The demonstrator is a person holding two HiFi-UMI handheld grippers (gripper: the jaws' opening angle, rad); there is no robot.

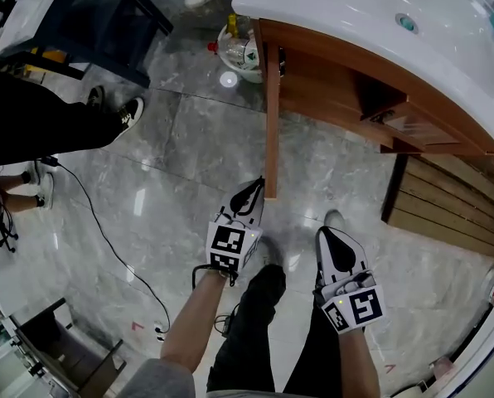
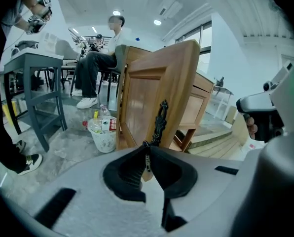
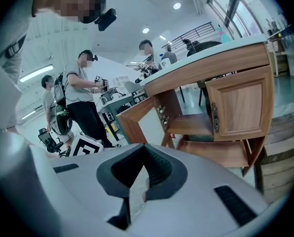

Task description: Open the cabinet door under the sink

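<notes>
Left gripper (image 2: 147, 147) jaws clamp the handle (image 2: 160, 120) on the cabinet door (image 2: 147, 78); right gripper (image 3: 143, 149) jaws together.

Wooden cabinet door (image 1: 271, 114), wide open

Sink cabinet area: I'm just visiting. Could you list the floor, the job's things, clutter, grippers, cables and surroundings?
Surface: glossy grey tiled floor.
Job's things: cabinet door under the sink swung wide open; neighbouring door closed.
Clutter: white basket of bottles beside the cabinet.
Grippers: left gripper closed on the door's black handle; right gripper shut, empty.
Cables: black cable trailing across the floor.
Surroundings: onlookers, grey table, wooden decking.
</notes>
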